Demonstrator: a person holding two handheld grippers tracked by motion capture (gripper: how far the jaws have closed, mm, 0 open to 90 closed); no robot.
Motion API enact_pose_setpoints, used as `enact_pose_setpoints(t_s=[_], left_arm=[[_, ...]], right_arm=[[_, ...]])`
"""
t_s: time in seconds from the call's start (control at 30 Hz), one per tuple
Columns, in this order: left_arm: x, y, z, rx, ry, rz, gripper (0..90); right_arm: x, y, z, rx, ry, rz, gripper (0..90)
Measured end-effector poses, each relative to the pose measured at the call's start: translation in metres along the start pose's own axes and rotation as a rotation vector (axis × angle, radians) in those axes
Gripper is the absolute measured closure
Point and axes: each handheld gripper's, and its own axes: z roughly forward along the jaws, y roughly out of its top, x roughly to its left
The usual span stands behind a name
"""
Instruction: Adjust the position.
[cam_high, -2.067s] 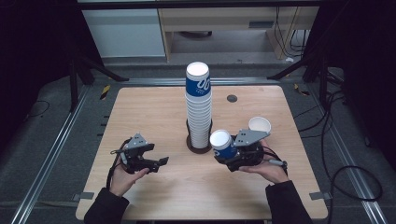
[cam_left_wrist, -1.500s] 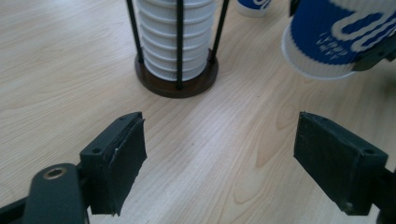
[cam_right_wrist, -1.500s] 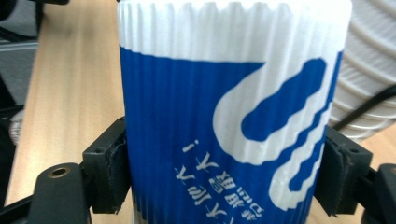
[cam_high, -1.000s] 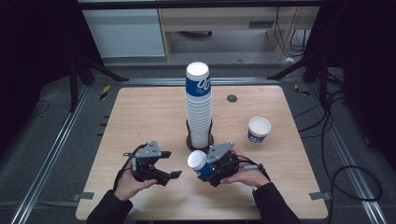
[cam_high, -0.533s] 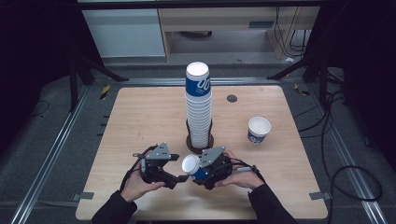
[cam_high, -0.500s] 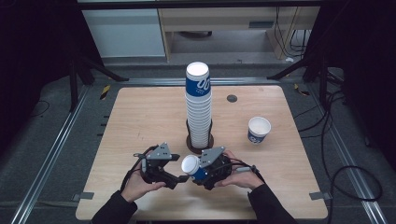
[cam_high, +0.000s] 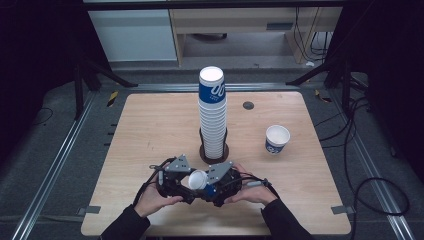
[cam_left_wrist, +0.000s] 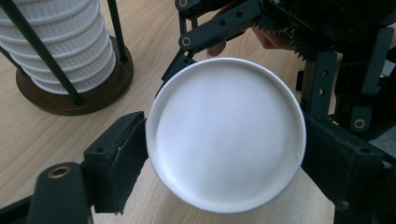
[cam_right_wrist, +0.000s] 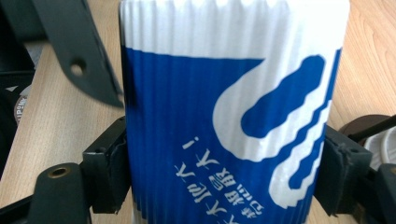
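A blue-and-white ribbed paper cup (cam_high: 197, 179) lies tilted between the two grippers near the table's front edge. My right gripper (cam_high: 206, 184) is shut on its ribbed side (cam_right_wrist: 224, 116), one pad pressing each flank. The cup's round white end (cam_left_wrist: 224, 140) faces my left gripper (cam_high: 189, 184), whose jaws stand one on each side of it, both pads touching the rim. In the left gripper view the right gripper (cam_left_wrist: 327, 28) shows just behind the cup. Both hands hold the grippers close together.
A tall stack of the same cups (cam_high: 212, 115) stands in a dark round holder (cam_left_wrist: 70, 93) at mid-table, just beyond the grippers. A single cup (cam_high: 276, 138) stands upright at the right. A small dark hole (cam_high: 248, 105) marks the far tabletop.
The right gripper carried the cup from the right side to front centre and tipped it toward the left gripper. The left gripper moved right and came around the cup's end.
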Motion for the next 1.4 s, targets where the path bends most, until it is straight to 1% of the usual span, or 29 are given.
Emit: enact_pose_setpoints(t_s=[0.17,0.43,0.5,0.53,0.6,0.63,0.67,0.7,0.77,0.83,1.0,1.07,1.17,1.27,1.4], left_arm=[[-0.001,-0.001,0.001,0.002,0.0,-0.004,25.2],[0.0,0.0,0.0,-0.001,-0.009,-0.021,26.4],[0.0,-0.001,-0.001,-0.001,-0.002,-0.016,26.7],[0.0,-0.001,-0.001,-0.004,0.004,-0.015,26.8],[0.001,0.0,-0.004,-0.014,0.006,-0.019,26.8],[0.001,0.0,-0.005,-0.022,0.01,-0.019,26.9],[0.002,0.0,-0.007,-0.028,0.008,-0.021,26.9],[0.003,0.0,-0.009,-0.032,0.009,-0.022,26.9],[0.004,0.0,-0.012,-0.044,0.016,-0.023,26.9],[0.007,0.0,-0.016,-0.059,0.02,-0.029,26.9],[0.014,-0.002,-0.027,-0.1,0.04,-0.044,26.9],[0.017,-0.003,-0.031,-0.119,0.044,-0.051,26.9],[0.021,-0.004,-0.036,-0.144,0.046,-0.063,26.9],[0.023,-0.005,-0.039,-0.161,0.049,-0.066,26.9],[0.025,-0.006,-0.042,-0.194,0.029,-0.076,26.9]], right_arm=[[0.001,0.001,0.001,-0.002,0.002,-0.003,20.5],[0.0,0.001,0.002,-0.002,0.004,0.012,19.1],[0.0,0.001,0.001,-0.003,0.001,0.023,17.1],[0.0,0.001,0.001,-0.009,0.006,0.032,13.4],[-0.002,0.0,0.0,-0.01,0.014,0.043,9.4],[-0.002,0.0,-0.001,-0.009,0.005,0.043,8.6],[-0.003,0.0,-0.002,-0.011,0.0,0.056,7.9],[-0.004,0.0,-0.003,-0.015,-0.007,0.054,7.4],[-0.007,0.0,-0.008,-0.034,-0.021,0.074,6.3],[-0.009,0.0,-0.013,-0.057,-0.038,0.077,6.0],[-0.014,-0.003,-0.027,-0.108,-0.071,0.107,5.8],[-0.017,-0.004,-0.031,-0.12,-0.083,0.116,5.8],[-0.019,-0.007,-0.034,-0.132,-0.083,0.13,5.5],[-0.021,-0.008,-0.036,-0.144,-0.086,0.139,5.5],[-0.021,-0.009,-0.036,-0.162,-0.082,0.143,5.5]])
